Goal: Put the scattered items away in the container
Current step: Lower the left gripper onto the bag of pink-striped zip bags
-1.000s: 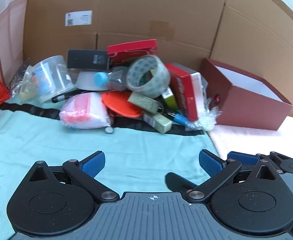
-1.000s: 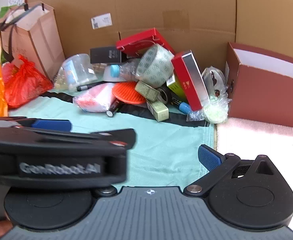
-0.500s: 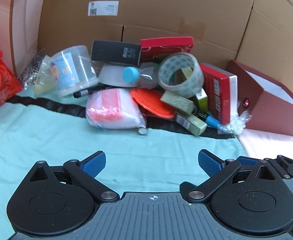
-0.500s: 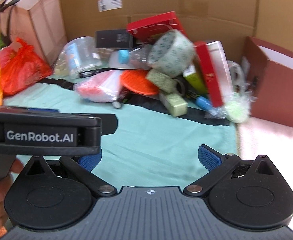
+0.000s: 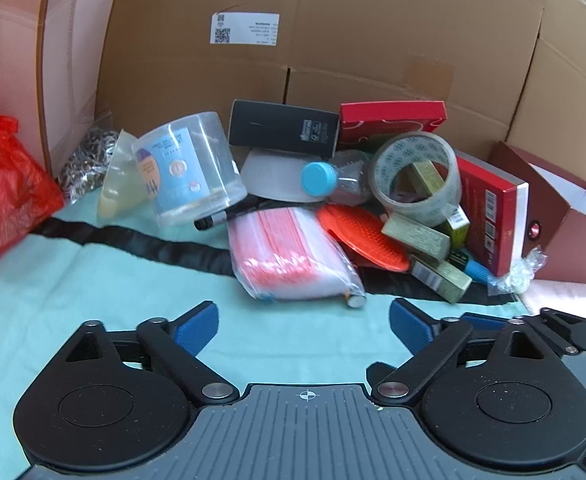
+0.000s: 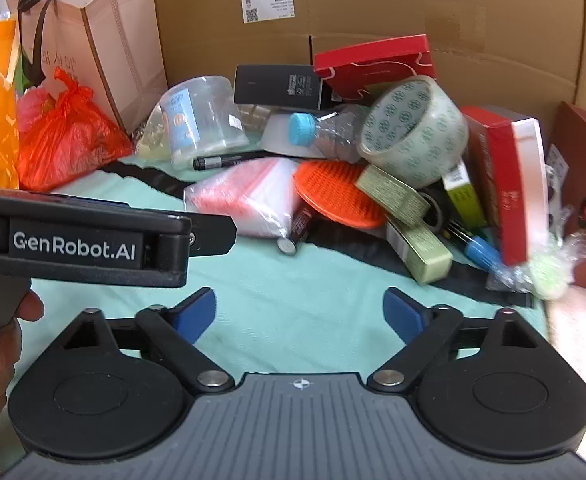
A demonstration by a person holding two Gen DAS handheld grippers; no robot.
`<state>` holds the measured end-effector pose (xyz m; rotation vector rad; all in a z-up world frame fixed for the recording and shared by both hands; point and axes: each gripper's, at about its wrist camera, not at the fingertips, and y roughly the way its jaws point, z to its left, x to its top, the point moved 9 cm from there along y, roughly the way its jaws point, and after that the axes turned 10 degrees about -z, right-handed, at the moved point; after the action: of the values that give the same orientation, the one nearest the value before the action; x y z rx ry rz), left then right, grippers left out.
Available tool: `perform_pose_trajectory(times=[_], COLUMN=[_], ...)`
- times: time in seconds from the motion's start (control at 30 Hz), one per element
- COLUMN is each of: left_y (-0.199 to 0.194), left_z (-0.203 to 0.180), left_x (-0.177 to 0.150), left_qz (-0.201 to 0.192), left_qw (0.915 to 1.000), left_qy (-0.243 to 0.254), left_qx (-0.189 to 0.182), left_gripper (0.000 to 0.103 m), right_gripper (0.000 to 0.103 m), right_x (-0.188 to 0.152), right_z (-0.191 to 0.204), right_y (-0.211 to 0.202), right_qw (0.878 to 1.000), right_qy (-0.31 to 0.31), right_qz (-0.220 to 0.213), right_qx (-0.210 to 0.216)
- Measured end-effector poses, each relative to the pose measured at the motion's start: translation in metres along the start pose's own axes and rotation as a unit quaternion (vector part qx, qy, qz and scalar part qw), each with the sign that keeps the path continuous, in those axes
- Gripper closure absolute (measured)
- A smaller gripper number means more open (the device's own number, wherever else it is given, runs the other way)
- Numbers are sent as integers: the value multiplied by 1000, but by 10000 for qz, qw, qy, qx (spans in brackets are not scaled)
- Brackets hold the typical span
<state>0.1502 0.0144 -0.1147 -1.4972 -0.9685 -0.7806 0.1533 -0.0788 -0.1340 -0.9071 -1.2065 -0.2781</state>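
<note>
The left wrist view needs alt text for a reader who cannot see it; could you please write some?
An open left gripper, holding nothing, points over a pale green cloth at a pile of clutter: a bag of red-and-white packets, a tape roll, an orange disc and small boxes. A dark red container sits at right, against cardboard walls.

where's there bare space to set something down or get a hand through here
Free: the teal cloth between both open, empty grippers and the black strip; also the pale patch before the dark red box. Crowded: the pile against the cardboard wall, from the clear tub to the red book.
</note>
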Motion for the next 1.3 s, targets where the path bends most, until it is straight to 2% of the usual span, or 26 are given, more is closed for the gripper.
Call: perform_pose_trajectory(times=[0.07,0.2,0.27,0.43,0.67,0.77,1.03,1.2,1.3], left_y=[4,13,18,32,50,57,72,76,75], left_z=[6,17,21,28,30,30,32,33,31], left_x=[3,12,17,24,23,21,17,13,13], left_qz=[32,30,38,163,355,431,595,669,644], left_qw=[10000,10000,9999,9991,9975,9972,9956,9942,9948], left_qy=[-23,-85,-121,-300,-445,-414,-484,-561,-480], left_qx=[-35,-27,-78,-243,-429,-452,-537,-628,-629], left_gripper=[13,16,17,20,24,27,28,42,46], right_gripper=[22,25,33,45,54,55,54,54,60], right_x=[3,10,13,24,30,32,33,31,30], right_z=[1,4,6,10,14,16,20,21,19], right_y=[7,21,28,40,56,60,70,77,77], right_qw=[9999,10000,10000,9995,9988,9984,9964,9963,9967], right_qy=[117,73,27,-200,-361,-420,-655,-655,-617], right_qz=[44,2,-21,-179,-205,-229,-295,-164,-110], right_qx=[102,55,54,151,250,314,461,528,516])
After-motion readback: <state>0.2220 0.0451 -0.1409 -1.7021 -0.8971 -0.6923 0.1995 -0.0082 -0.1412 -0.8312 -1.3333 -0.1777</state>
